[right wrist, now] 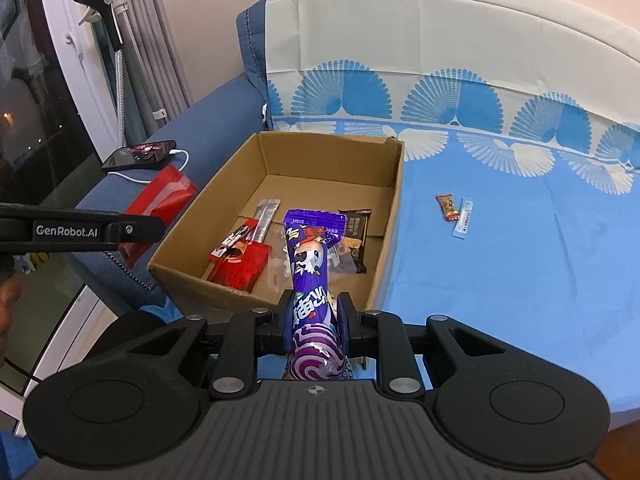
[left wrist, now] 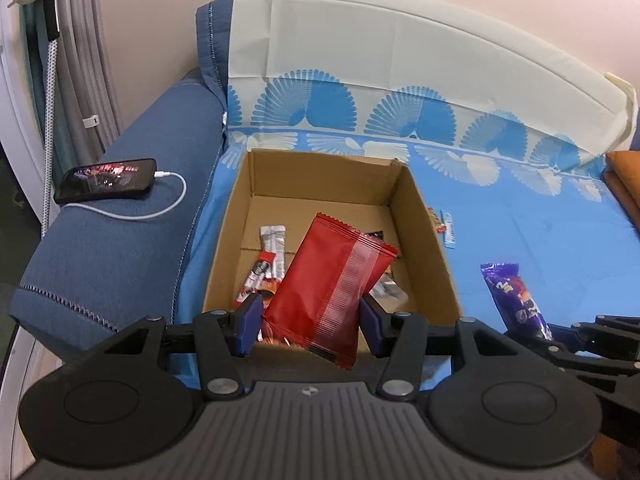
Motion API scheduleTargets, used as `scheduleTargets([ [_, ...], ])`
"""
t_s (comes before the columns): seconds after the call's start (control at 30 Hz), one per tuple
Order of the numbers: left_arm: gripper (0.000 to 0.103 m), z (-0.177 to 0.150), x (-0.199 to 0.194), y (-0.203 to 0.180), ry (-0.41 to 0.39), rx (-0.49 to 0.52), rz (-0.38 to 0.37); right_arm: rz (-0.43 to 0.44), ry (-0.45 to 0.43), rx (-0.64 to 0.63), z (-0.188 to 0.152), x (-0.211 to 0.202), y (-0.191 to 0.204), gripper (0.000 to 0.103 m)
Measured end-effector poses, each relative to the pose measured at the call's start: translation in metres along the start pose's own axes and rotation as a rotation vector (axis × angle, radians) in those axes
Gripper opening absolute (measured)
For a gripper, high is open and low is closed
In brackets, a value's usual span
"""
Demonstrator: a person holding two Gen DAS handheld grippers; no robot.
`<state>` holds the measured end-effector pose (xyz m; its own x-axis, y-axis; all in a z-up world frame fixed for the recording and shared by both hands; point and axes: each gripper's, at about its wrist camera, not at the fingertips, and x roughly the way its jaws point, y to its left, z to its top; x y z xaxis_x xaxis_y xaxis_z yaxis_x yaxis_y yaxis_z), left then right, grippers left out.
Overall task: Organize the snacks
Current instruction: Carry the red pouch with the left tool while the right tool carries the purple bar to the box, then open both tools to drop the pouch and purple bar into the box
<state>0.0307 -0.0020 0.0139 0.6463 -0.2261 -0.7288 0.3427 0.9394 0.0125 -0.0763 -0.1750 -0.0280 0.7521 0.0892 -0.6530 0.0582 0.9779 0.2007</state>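
Note:
An open cardboard box (left wrist: 424,240) (right wrist: 394,200) sits on a blue patterned sofa cover. My left gripper (left wrist: 310,324) is shut on a red snack packet (left wrist: 332,284), held just over the box's near edge; the same red snack packet (right wrist: 160,196) shows left of the box in the right wrist view. My right gripper (right wrist: 314,320) is shut on a purple snack bag (right wrist: 310,264), upright above the box's near wall; that purple snack bag (left wrist: 516,300) appears right of the box in the left wrist view. Several wrapped snacks (right wrist: 240,256) lie inside the box.
Two small snack sticks (right wrist: 456,210) lie on the cover right of the box. A phone (left wrist: 106,179) on a white charging cable rests on the blue armrest (left wrist: 120,248) at the left. An orange cushion (left wrist: 624,176) is at the far right. Curtains and a window stand left.

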Motion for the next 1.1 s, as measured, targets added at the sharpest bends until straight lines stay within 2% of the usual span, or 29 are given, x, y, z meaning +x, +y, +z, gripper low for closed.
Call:
scheduleTargets([
  [0.53, 0.057, 0.051, 0.092, 0.024, 0.079, -0.024, 0.044, 0.017, 0.042, -0.001, 0.055, 0.087, -0.001, 0.024],
  [1.0, 0.059, 0.061, 0.169, 0.03, 0.167, -0.008, 0.079, 0.014, 0.106, 0.055, 0.08, 0.167, -0.02, 0.024],
  [1.03, 0.063, 0.062, 0.172, 0.03, 0.164, -0.006, 0.093, 0.013, 0.107, 0.059, 0.081, 0.17, -0.02, 0.024],
  [1.1, 0.09, 0.063, 0.173, 0.03, 0.16, -0.005, 0.116, 0.017, 0.109, 0.076, 0.083, 0.176, -0.023, 0.026],
])
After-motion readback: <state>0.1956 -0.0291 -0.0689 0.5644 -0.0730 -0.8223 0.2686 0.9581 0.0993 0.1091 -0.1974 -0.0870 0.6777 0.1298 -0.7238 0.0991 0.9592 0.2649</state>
